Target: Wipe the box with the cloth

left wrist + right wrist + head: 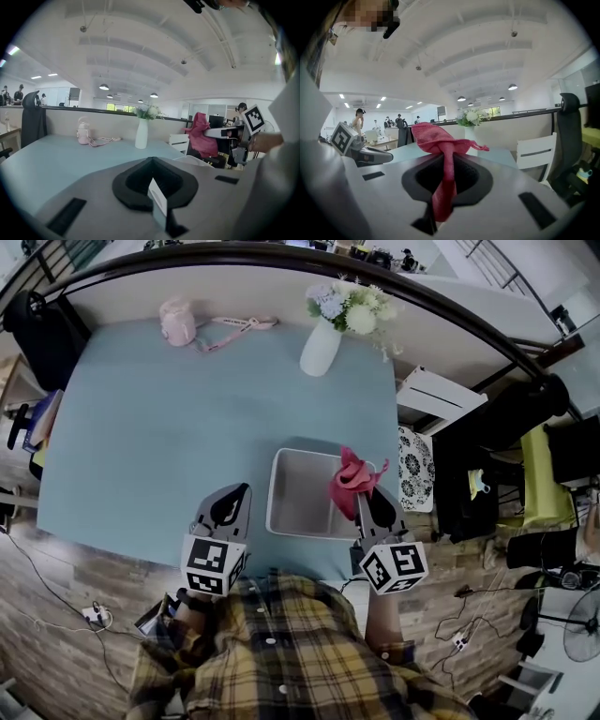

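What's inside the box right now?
Nothing visible: the box floor looks bare. The cloth, shut in the right gripper, is held over the box's right edge and hides that side.

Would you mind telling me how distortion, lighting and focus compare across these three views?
Head view: the wide lens bows the far edge of the table, and the light is soft and even. Left gripper view: round fisheye with black corners, bright ceiling lamps, the left hand-held gripper close up and soft. Right gripper view: the same fisheye, the cloth fairly sharp.
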A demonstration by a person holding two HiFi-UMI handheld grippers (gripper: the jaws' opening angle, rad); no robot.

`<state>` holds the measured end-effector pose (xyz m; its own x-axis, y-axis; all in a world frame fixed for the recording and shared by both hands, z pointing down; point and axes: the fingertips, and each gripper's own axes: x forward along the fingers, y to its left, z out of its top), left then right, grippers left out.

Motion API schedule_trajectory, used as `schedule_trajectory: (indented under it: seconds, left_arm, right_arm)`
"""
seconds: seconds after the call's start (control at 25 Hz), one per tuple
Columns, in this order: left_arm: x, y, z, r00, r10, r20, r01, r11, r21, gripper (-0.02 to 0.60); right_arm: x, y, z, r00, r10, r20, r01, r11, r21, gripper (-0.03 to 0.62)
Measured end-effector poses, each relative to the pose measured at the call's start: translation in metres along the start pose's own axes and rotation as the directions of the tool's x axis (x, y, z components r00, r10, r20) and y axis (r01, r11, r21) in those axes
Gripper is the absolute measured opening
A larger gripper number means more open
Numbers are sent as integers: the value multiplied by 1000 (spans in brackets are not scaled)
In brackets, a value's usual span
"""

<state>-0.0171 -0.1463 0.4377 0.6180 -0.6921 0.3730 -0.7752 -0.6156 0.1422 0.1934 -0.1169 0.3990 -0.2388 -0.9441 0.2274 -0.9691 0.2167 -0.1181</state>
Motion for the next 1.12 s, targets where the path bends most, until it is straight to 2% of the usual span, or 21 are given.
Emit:
schedule_trajectory:
  seconds: [0.36, 1.12]
  left_arm:
    - [3, -2, -3, 1000, -11, -8, 11, 1000, -25, -6]
    - [2, 3, -6, 1000, 5, -14, -5, 999, -32, -6]
  right_arm:
    - [-12, -4, -14, 999, -17, -39, 18, 999, 26, 44]
    - [-14, -9, -20, 997, -36, -62, 37, 999, 11, 44]
